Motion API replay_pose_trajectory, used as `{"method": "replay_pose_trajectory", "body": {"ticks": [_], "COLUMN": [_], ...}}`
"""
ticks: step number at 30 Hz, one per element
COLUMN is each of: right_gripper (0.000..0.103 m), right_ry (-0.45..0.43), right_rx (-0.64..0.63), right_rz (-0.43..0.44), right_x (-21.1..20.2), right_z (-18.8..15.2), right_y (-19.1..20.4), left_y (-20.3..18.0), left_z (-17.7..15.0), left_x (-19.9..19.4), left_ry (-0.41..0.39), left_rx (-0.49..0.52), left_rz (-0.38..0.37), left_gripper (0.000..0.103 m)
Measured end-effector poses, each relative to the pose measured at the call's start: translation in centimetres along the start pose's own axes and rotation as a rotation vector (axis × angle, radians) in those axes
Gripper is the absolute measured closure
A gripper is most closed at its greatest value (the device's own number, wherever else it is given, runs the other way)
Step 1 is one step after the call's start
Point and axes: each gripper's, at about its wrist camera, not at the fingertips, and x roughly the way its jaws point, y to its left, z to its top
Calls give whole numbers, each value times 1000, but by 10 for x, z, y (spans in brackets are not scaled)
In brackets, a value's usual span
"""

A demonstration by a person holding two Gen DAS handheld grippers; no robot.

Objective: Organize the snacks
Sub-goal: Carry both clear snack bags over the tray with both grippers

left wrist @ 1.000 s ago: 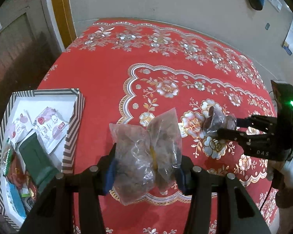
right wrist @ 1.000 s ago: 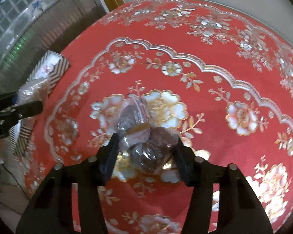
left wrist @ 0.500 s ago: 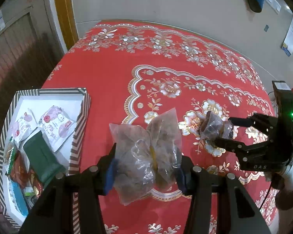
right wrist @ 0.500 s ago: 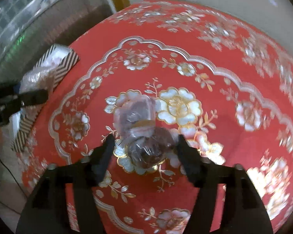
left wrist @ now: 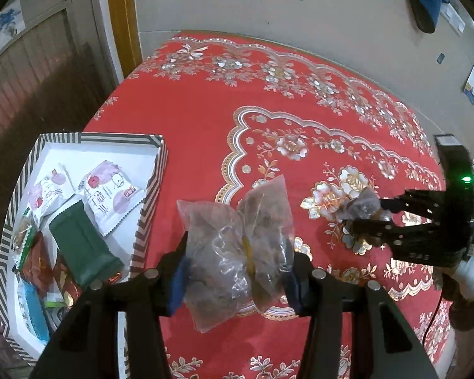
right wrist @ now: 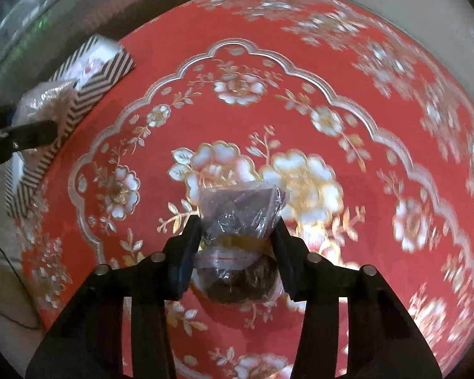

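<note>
Your left gripper points steeply down over the red floral tablecloth, its two blue-padded fingers clamped on a clear plastic bag of brown snacks cinched at the middle by a yellow tie. The bag stands between the fingers, clear of the cloth. To the left of this gripper sits one striped tray at the table's edge. In it you can count two white-and-pink packets with red printed characters too small to read, one dark green wrapper, and several red, blue and green packs crowded at the near end; their number and labels cannot be told.

Your right gripper also points steeply down. Its jaws have just been closing, and they now press on both sides of a second, smaller clear bag of dark snacks with a red zip line and a yellow band across it. Whether this bag still touches the cloth cannot be told. From the left wrist view, the right gripper appears to the right, with a green light lit on its body.

That makes two bags, one per gripper, well apart.
</note>
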Motion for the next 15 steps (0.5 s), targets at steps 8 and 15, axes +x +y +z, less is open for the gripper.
{"method": "replay_pose_trajectory", "body": {"ticks": [8,15], "right_gripper": [59,59], "right_ry": [-127,-153], "right_rx": [78,61], "right_rz": [36,61], "right_x": [-31,-30], "right_z": [-6,5], "right_y": [17,61], "left_y": [-3,8], "left_z": [-3,-8], "left_x": [-12,-26], "left_ry": [-23,-51], "left_rx": [26,31], "left_rz": [-3,24], "left_gripper": [50,50]}}
